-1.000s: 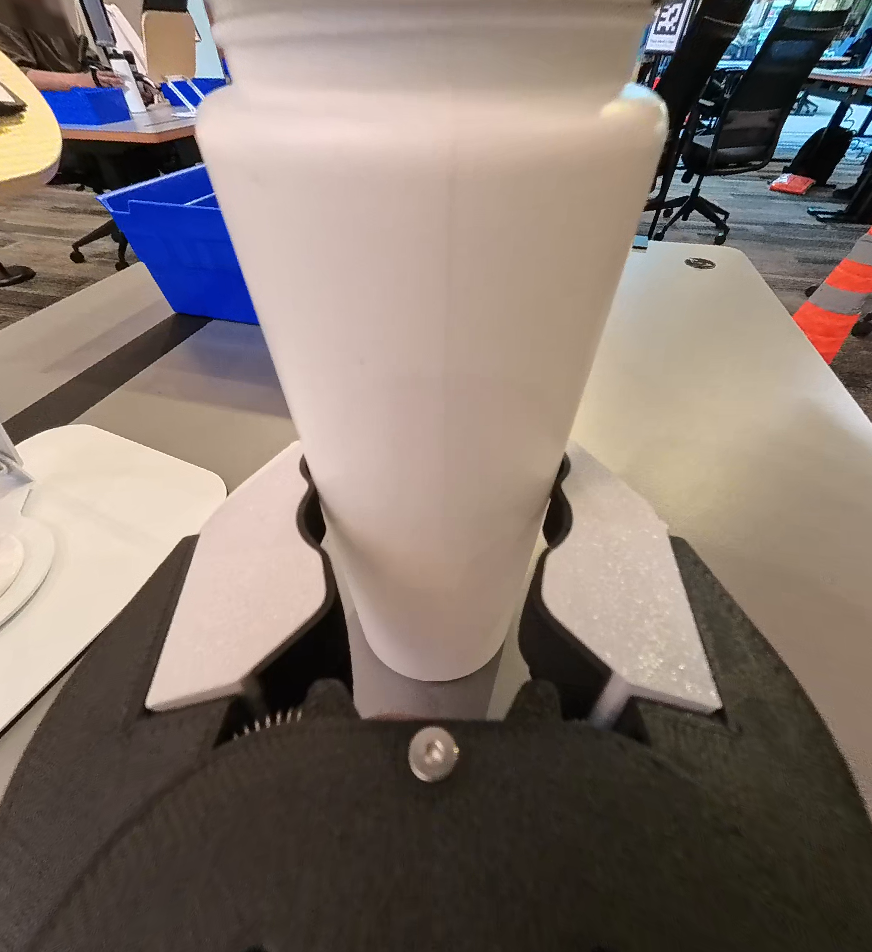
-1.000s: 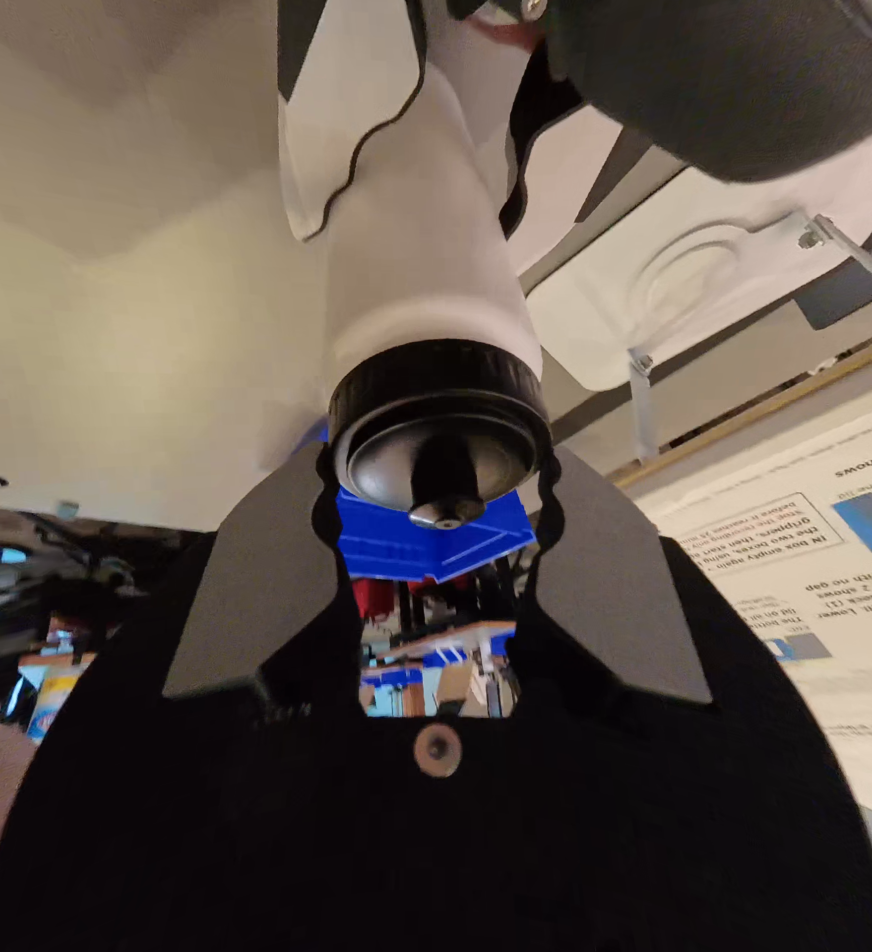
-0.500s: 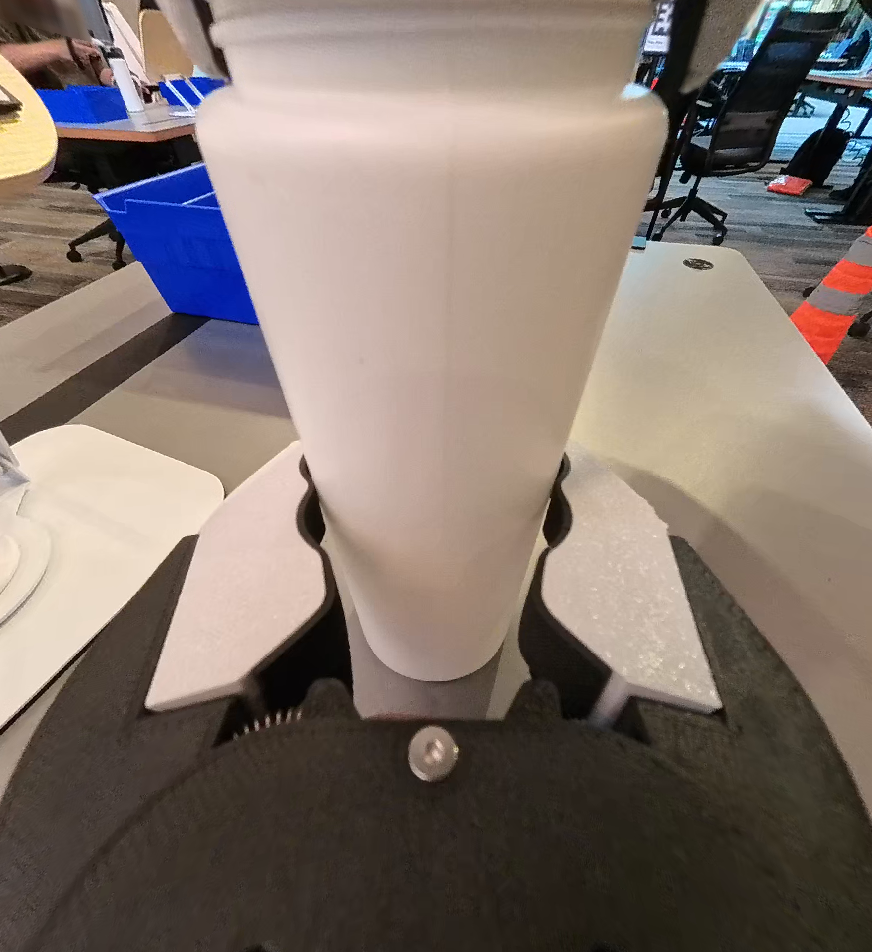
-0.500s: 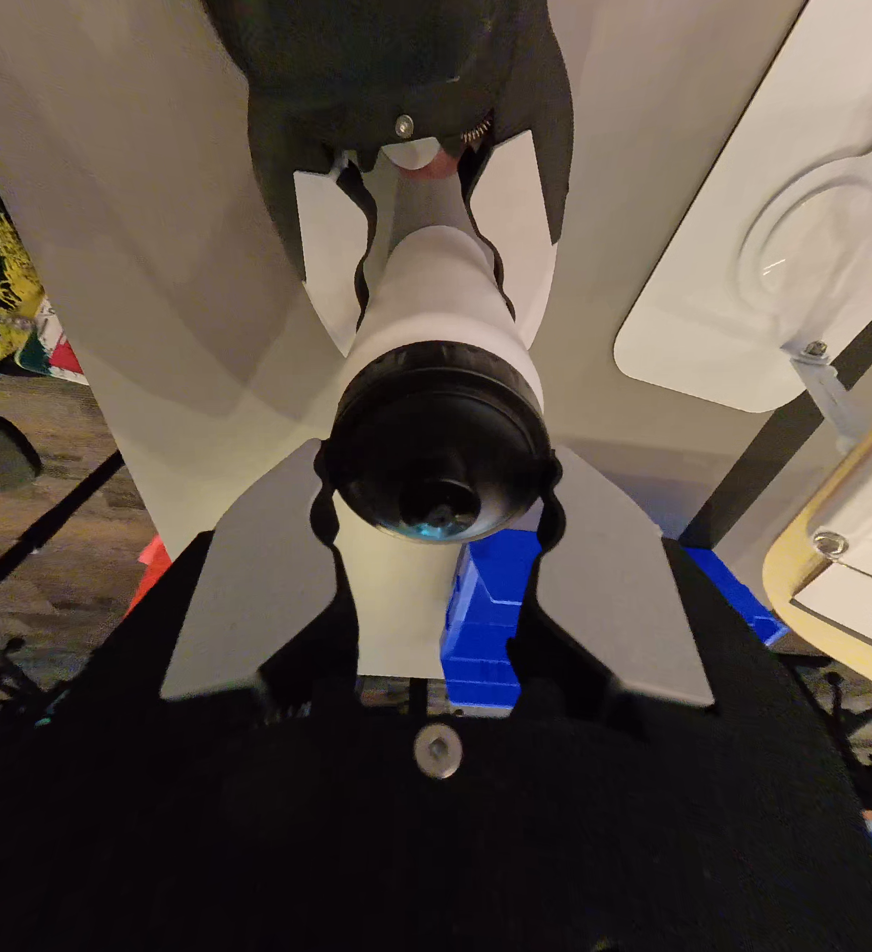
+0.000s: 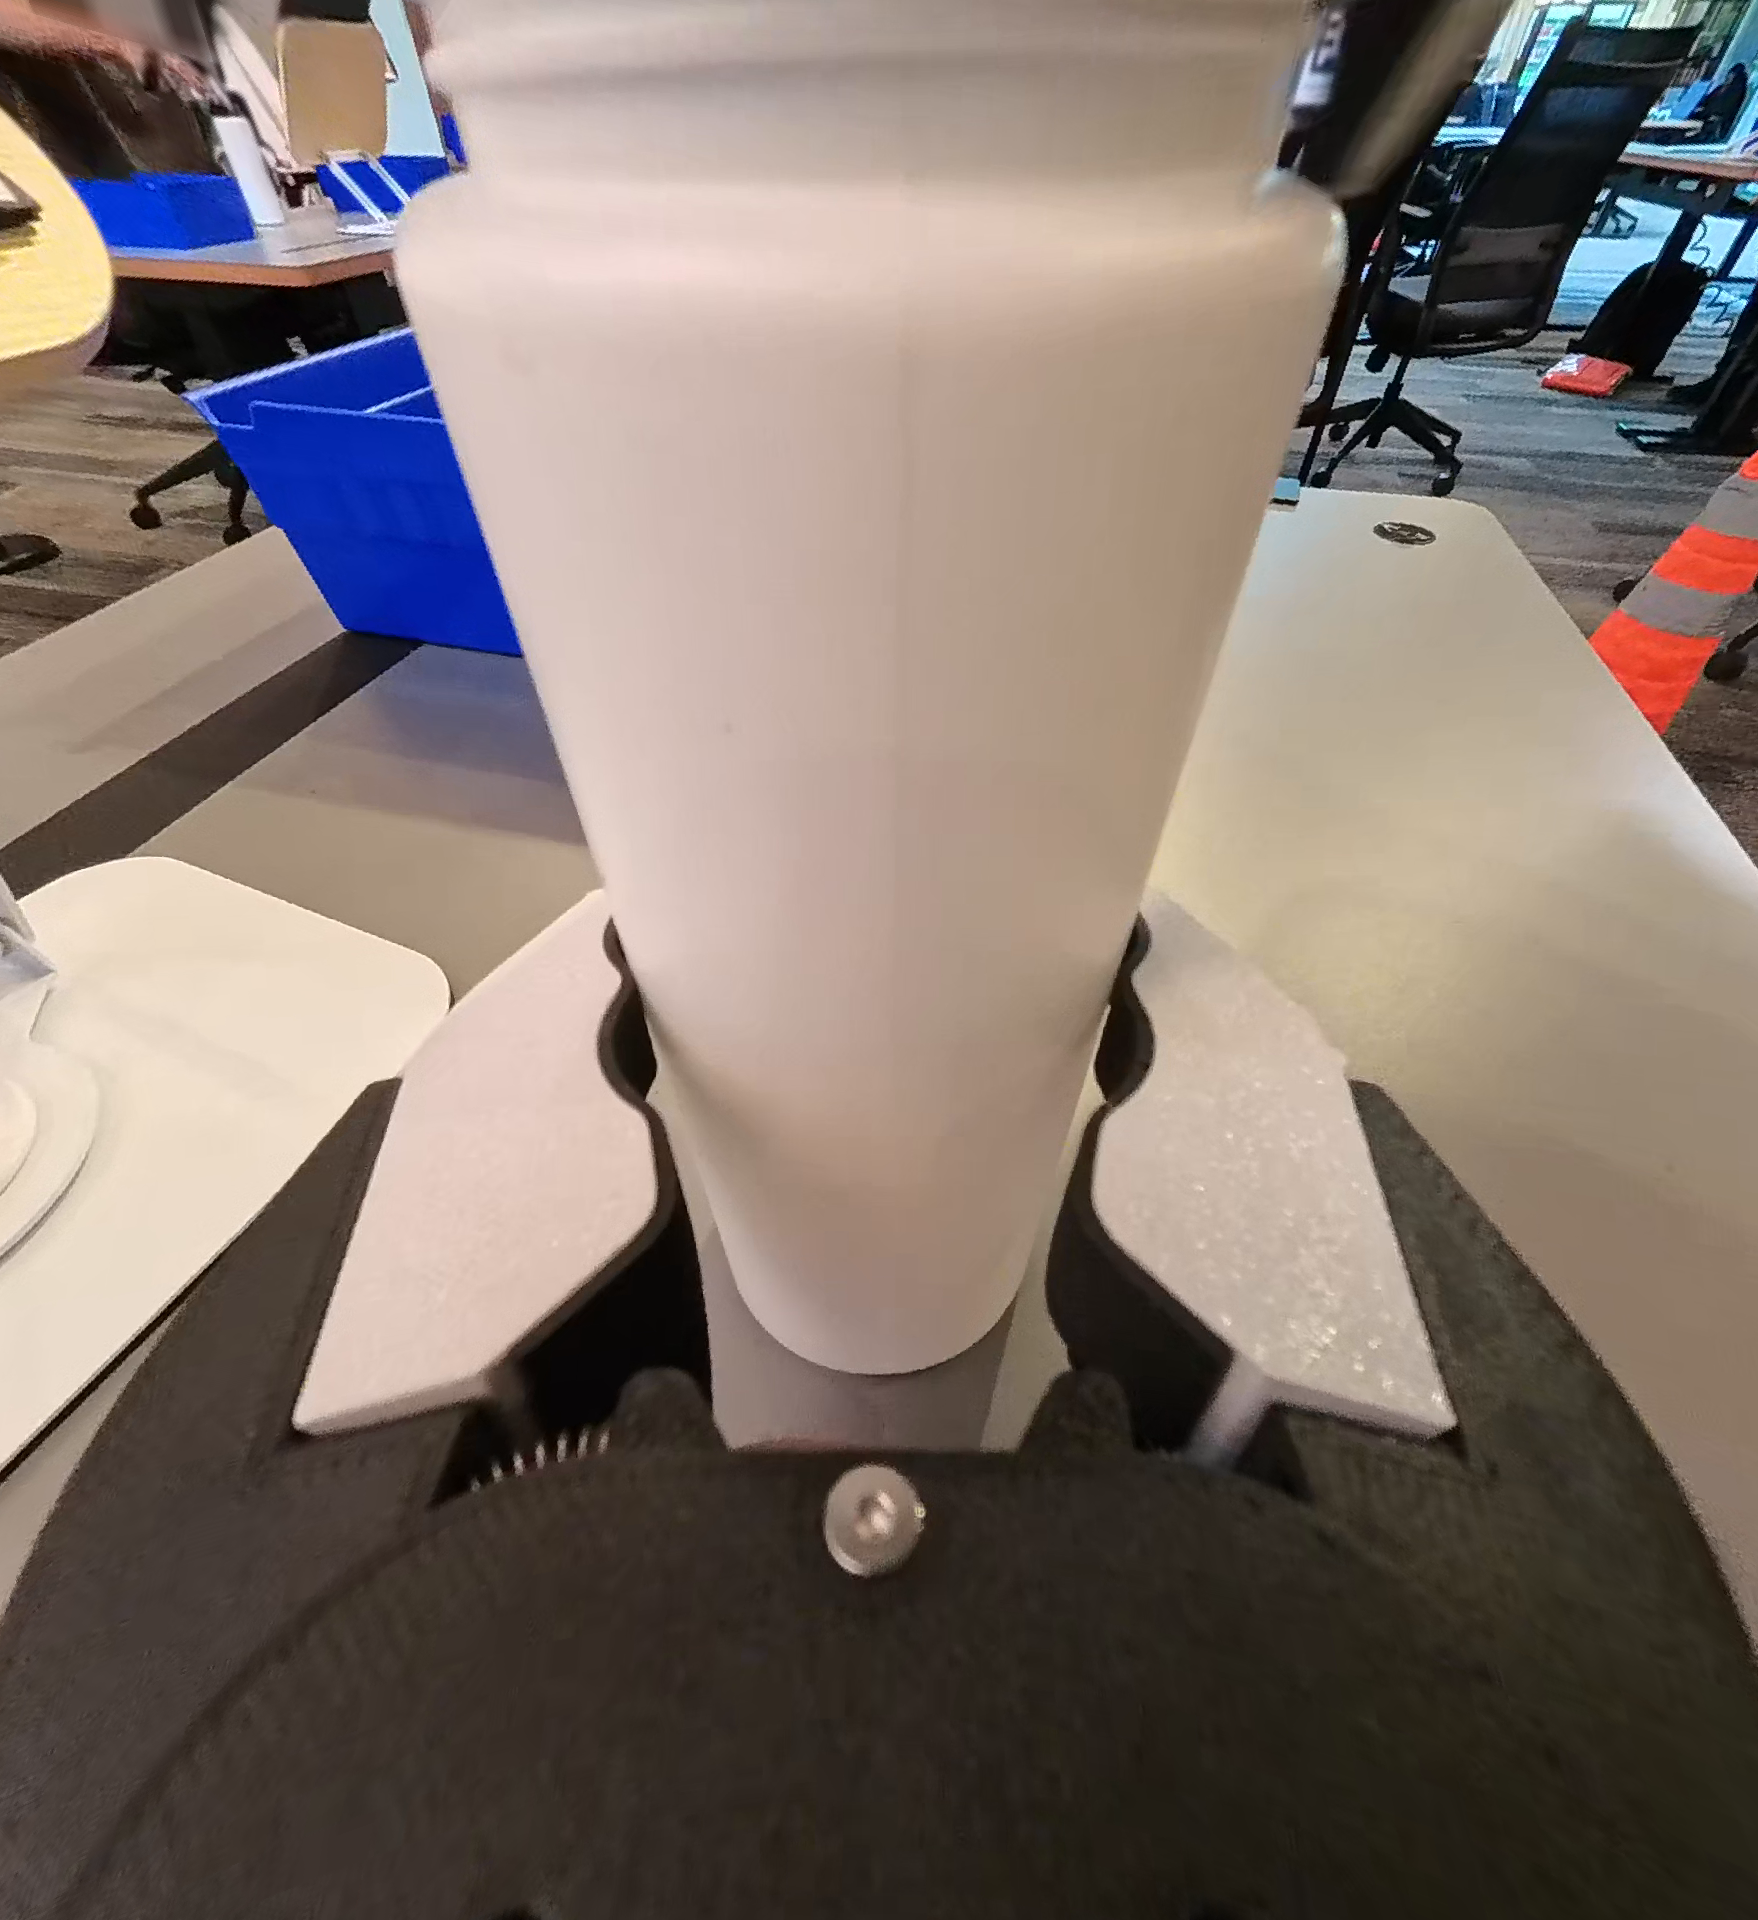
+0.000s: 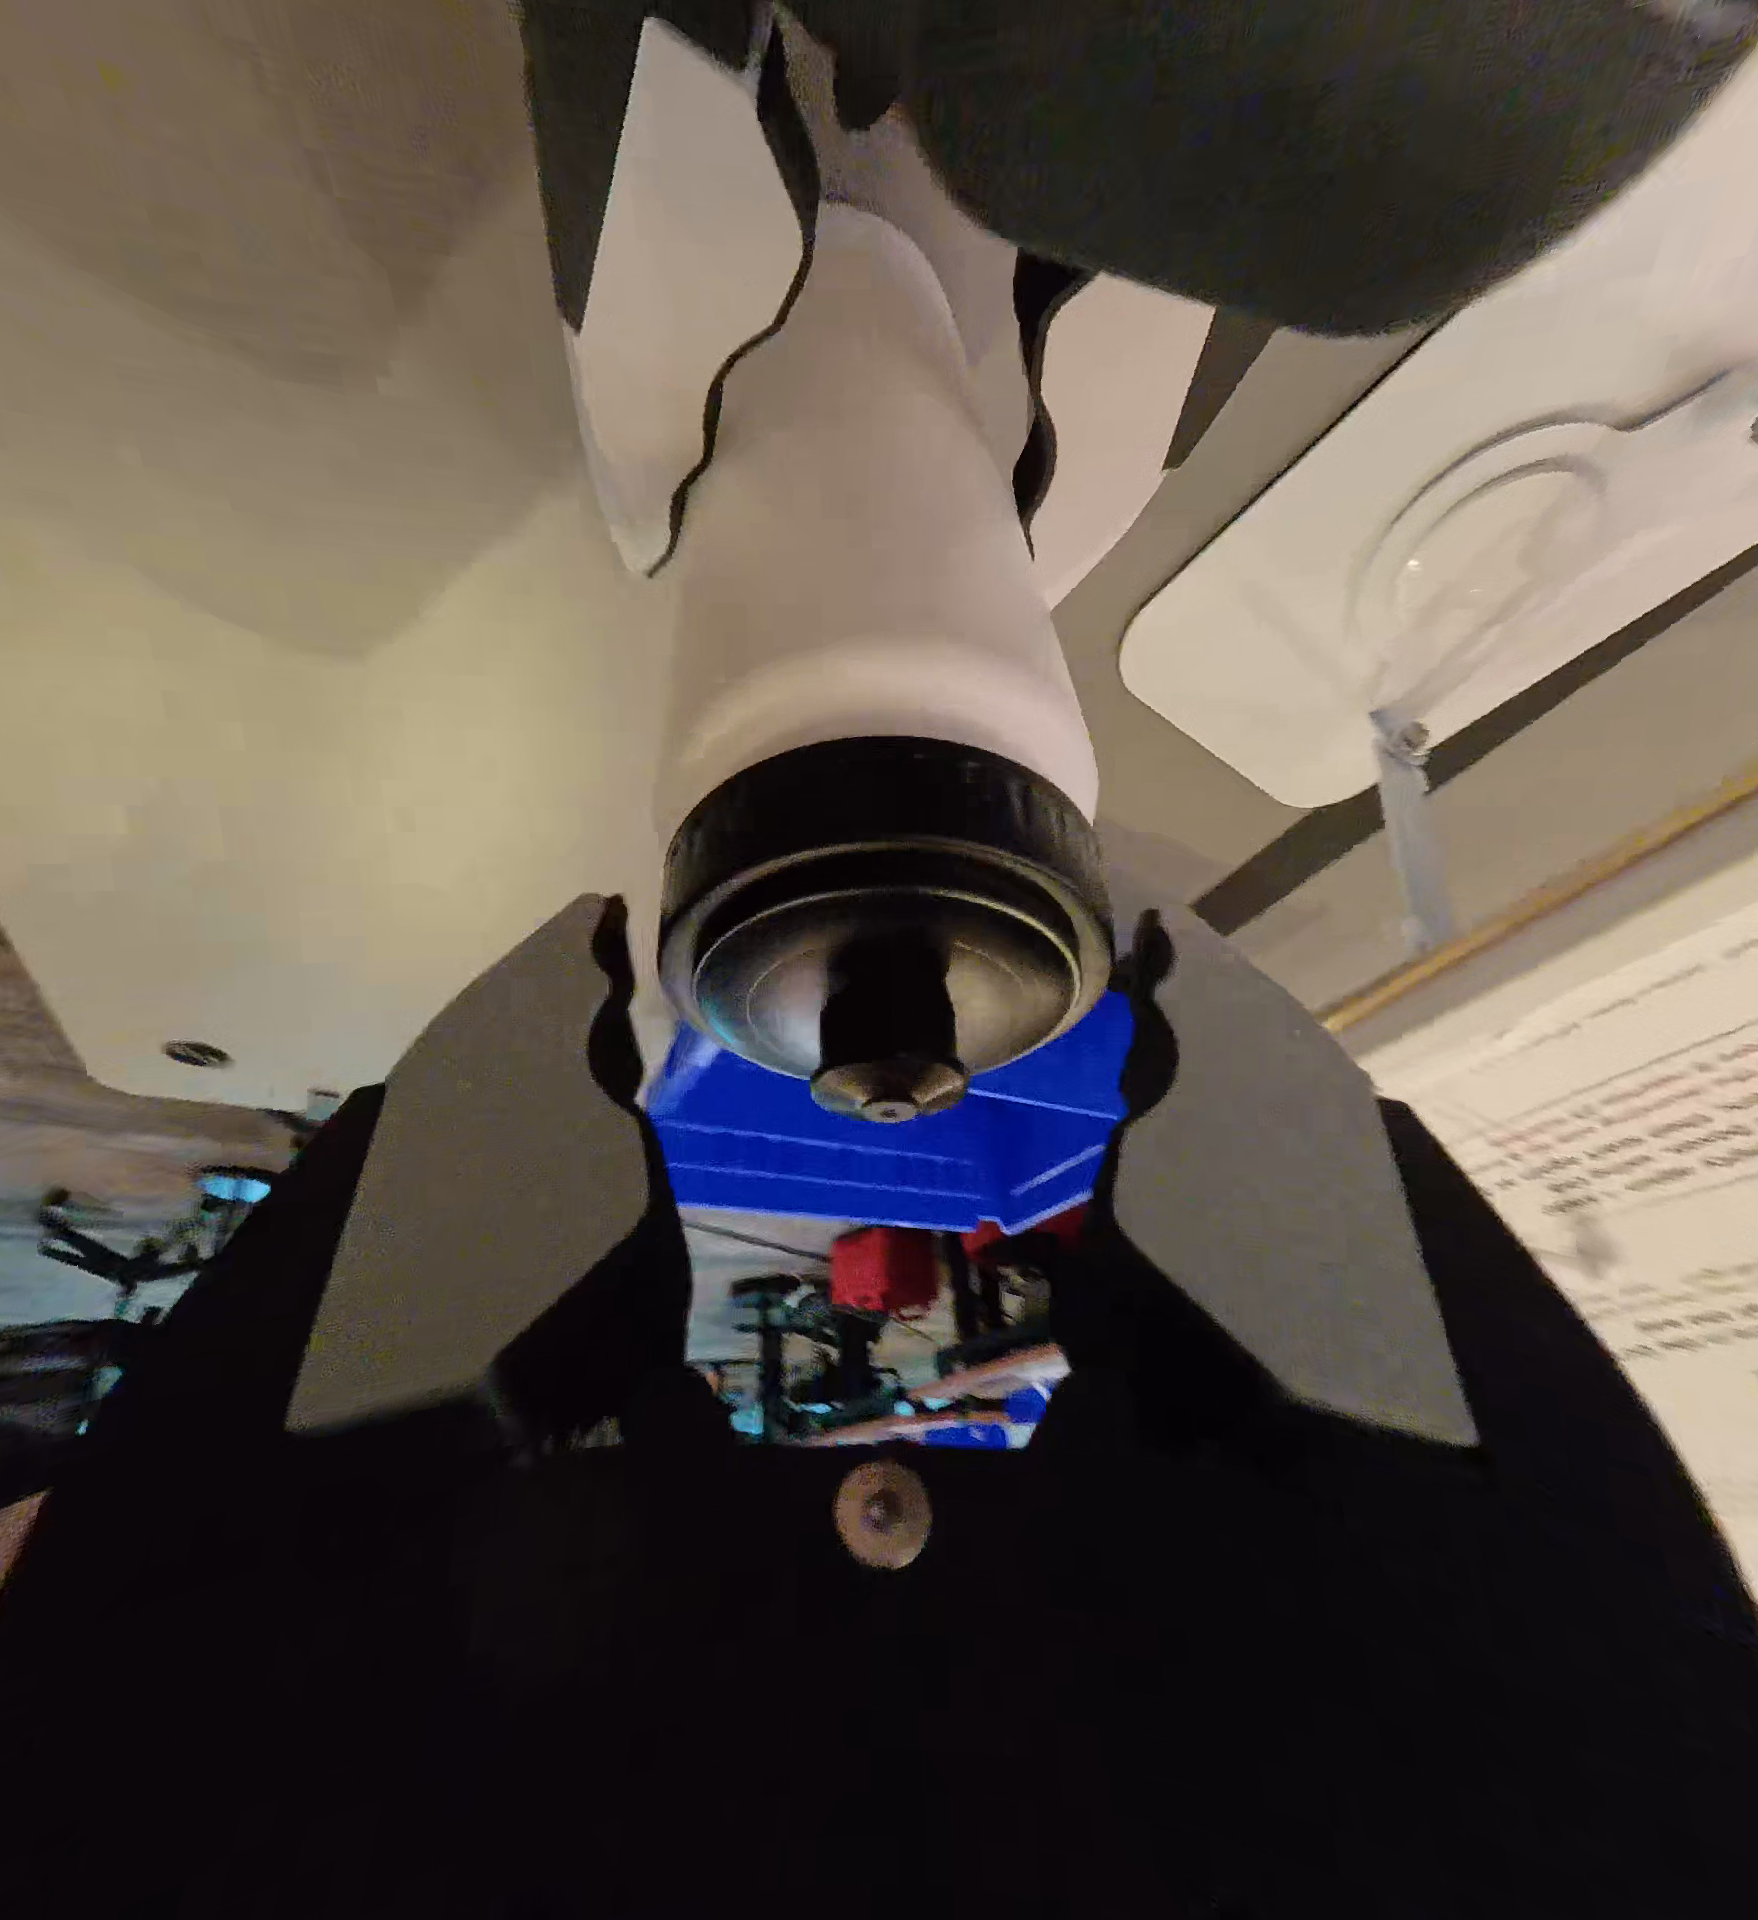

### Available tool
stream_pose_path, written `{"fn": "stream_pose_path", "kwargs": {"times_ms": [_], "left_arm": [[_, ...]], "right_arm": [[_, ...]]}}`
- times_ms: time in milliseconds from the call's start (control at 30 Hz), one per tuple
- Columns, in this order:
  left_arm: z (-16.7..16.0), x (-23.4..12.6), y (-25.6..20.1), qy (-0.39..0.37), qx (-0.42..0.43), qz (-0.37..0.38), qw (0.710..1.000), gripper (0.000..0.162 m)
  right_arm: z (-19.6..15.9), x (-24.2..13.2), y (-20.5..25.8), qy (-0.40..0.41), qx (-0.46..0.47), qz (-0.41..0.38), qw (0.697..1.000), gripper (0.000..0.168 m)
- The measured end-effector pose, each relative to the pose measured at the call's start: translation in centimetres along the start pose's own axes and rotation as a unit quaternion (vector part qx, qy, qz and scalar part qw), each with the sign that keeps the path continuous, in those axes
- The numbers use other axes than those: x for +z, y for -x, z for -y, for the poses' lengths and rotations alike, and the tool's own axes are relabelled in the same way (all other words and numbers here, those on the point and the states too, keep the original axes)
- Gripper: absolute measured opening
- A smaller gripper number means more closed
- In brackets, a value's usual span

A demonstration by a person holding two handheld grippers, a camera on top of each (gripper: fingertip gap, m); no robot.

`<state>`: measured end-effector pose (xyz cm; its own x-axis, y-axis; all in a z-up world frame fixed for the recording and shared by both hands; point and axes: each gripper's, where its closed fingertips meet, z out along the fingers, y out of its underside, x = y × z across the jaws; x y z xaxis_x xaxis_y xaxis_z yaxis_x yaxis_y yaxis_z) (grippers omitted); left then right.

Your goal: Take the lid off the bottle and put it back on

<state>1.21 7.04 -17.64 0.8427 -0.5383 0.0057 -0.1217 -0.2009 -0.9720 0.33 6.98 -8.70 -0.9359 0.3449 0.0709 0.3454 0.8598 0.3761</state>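
The left gripper (image 5: pixel 875 1039) is clamped around the lower body of the white bottle (image 5: pixel 854 623), holding it upright just above the pale surface (image 5: pixel 1426 935). The black lid (image 6: pixel 885 894) sits on the bottle's neck. The right gripper (image 6: pixel 880 987) reaches in from above with its fingers (image 6: pixel 501 1174) on either side of the lid; whether they press on it or stand just clear I cannot tell. A blue bin (image 5: pixel 366 488) stands at the far left edge of the surface, a white stand base (image 5: pixel 127 1091) lies near its left edge, and an orange cone (image 5: pixel 1727 561) stands on the floor beyond the right edge.
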Motion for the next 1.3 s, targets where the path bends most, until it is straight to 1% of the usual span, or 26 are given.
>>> {"fn": "stream_pose_path", "kwargs": {"times_ms": [33, 67, 100, 133, 267, 333, 400, 500, 567, 600, 667, 767, 967, 1033, 1100, 1200, 1300], "left_arm": [[0.0, 0.0, 0.0, 0.000, 0.000, 0.000, 1.000, 0.085], [0.0, 0.0, 0.0, -0.001, -0.001, 0.000, 1.000, 0.085], [0.0, 0.0, 0.0, -0.001, -0.001, 0.000, 1.000, 0.085], [0.0, 0.0, 0.0, -0.001, -0.001, 0.000, 1.000, 0.085], [0.0, 0.1, 0.0, -0.001, -0.001, -0.001, 1.000, 0.085], [0.0, 0.1, 0.0, -0.001, -0.002, -0.001, 1.000, 0.085], [0.0, 0.1, 0.0, -0.001, -0.002, -0.001, 1.000, 0.085], [0.0, 0.0, 0.1, -0.003, -0.009, -0.001, 1.000, 0.085], [0.0, 0.0, 0.1, -0.004, -0.008, -0.002, 1.000, 0.085], [0.0, -0.1, 0.1, -0.003, -0.008, -0.002, 1.000, 0.085], [0.0, 0.0, 0.1, -0.003, -0.007, -0.002, 1.000, 0.085], [0.0, 0.0, 0.0, -0.001, -0.002, -0.001, 1.000, 0.085], [0.0, 0.0, -0.1, -0.001, -0.002, -0.002, 1.000, 0.085], [0.0, 0.0, -0.1, -0.001, 0.000, -0.001, 1.000, 0.085], [0.0, 0.0, -0.1, 0.000, 0.001, -0.001, 1.000, 0.085], [0.0, 0.0, -0.1, 0.000, 0.001, 0.000, 1.000, 0.085], [0.0, 0.0, -0.1, 0.000, 0.000, 0.000, 1.000, 0.085]], "right_arm": [[0.2, 0.1, 0.2, -0.017, 0.029, 0.019, 0.999, 0.105], [0.3, 0.1, 0.5, -0.032, 0.057, 0.041, 0.997, 0.107], [0.4, 0.0, 0.7, -0.044, 0.086, 0.057, 0.994, 0.103], [0.4, 0.0, 0.8, -0.054, 0.110, 0.069, 0.990, 0.092], [0.8, -0.1, 0.7, -0.101, 0.175, 0.103, 0.974, 0.078], [0.7, -0.1, 0.7, -0.103, 0.155, 0.094, 0.978, 0.078], [0.5, -0.1, 0.4, -0.085, 0.106, 0.062, 0.989, 0.078], [0.0, -0.1, -0.4, -0.022, -0.002, -0.027, 0.999, 0.078], [-0.1, -0.2, -0.8, 0.023, -0.072, -0.077, 0.994, 0.078], [-0.1, -0.2, -0.8, 0.037, -0.083, -0.085, 0.992, 0.078], [-0.2, -0.3, -0.7, 0.037, -0.062, -0.068, 0.995, 0.078], [-0.2, -0.4, -0.4, -0.007, -0.033, -0.046, 0.998, 0.078], [-1.3, -2.0, -0.7, -0.087, 0.048, -0.059, 0.993, 0.078], [-2.5, -2.7, -0.8, -0.113, 0.084, -0.062, 0.988, 0.078], [-4.7, -3.2, -1.4, -0.138, 0.136, -0.075, 0.978, 0.078], [-10.4, -3.1, -2.7, -0.156, 0.250, -0.096, 0.951, 0.078], [-16.9, -0.8, -3.2, -0.144, 0.356, -0.089, 0.919, 0.078]]}}
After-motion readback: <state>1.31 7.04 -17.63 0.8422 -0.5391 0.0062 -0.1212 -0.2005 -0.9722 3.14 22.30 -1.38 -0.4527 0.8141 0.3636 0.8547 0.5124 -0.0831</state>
